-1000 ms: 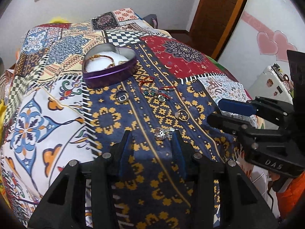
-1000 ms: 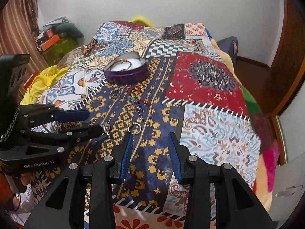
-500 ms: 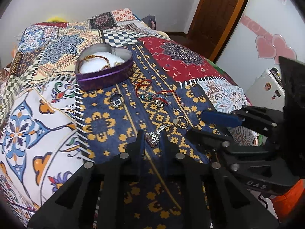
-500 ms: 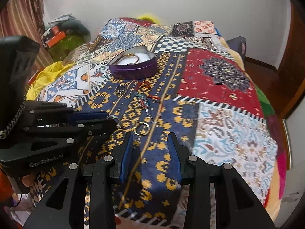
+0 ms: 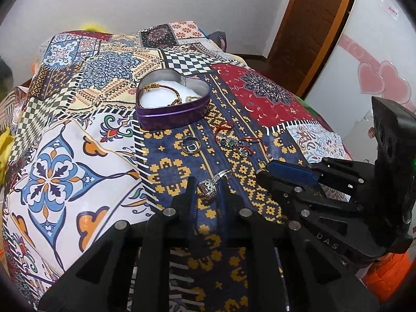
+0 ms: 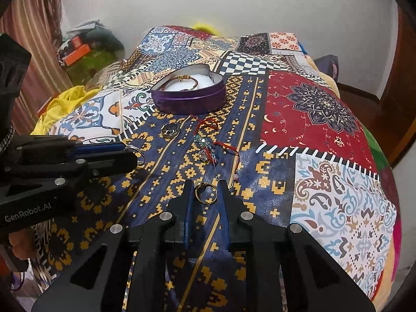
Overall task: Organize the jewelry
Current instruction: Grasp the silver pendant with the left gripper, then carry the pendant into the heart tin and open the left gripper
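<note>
My left gripper (image 5: pixel 207 186) is shut on a silver ornate ring (image 5: pixel 210 187) and holds it above the bedspread; it also shows in the right wrist view (image 6: pixel 130 153). My right gripper (image 6: pixel 206 192) is open, its fingers on either side of a gold ring (image 6: pixel 205 193) lying on the spread. A purple heart-shaped tin (image 5: pixel 173 104) holds a gold bracelet (image 5: pixel 166 91) on white padding. A dark band ring (image 5: pixel 191 145) and a red cord bracelet with blue beads (image 5: pixel 234 143) lie between tin and grippers.
A patchwork bedspread (image 5: pixel 65 156) covers the bed. A wooden door (image 5: pixel 312 26) and a white cabinet with pink hearts (image 5: pixel 377 83) stand at the right. Yellow cloth (image 6: pixel 62 104) and clutter lie off the bed's left side.
My left gripper closed on the silver ornate ring and lifted it. My right gripper moved forward until its open fingers straddle the gold ring.
</note>
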Action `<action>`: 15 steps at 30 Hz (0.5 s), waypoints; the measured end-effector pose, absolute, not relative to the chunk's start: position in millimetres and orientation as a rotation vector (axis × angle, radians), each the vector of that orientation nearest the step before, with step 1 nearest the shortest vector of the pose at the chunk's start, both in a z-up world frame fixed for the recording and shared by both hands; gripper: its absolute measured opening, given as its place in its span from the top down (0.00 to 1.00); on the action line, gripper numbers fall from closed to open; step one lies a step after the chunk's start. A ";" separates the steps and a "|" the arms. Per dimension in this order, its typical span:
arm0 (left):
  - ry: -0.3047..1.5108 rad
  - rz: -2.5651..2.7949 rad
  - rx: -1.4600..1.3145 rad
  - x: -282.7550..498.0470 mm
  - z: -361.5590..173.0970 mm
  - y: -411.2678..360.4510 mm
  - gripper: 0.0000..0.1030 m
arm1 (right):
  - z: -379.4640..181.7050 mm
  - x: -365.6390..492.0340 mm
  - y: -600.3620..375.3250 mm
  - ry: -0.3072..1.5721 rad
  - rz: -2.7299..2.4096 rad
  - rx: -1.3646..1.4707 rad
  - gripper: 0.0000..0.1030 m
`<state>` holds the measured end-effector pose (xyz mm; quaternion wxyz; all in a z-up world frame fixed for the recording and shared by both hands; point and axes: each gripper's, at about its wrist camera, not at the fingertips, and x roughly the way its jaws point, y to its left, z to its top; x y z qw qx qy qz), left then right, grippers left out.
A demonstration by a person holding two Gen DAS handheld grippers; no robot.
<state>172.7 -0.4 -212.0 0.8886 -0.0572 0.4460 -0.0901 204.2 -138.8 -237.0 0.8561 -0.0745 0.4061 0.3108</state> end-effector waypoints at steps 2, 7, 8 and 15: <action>0.920 -0.184 -0.120 172.1 -209.4 0.9 0.86 | -234.3 202.8 -139.2 0.852 0.646 -0.160 0.85; 0.893 -0.172 -0.122 172.1 -199.0 5.9 0.86 | -222.2 202.2 -141.8 0.837 0.641 -0.142 0.85; 0.888 -0.169 -0.124 172.2 -196.9 7.2 0.86 | -218.7 202.2 -142.5 0.829 0.640 -0.139 0.85; 0.834 -0.149 -0.129 174.1 -176.6 17.3 0.86 | -191.6 202.4 -141.5 0.759 0.645 -0.118 0.85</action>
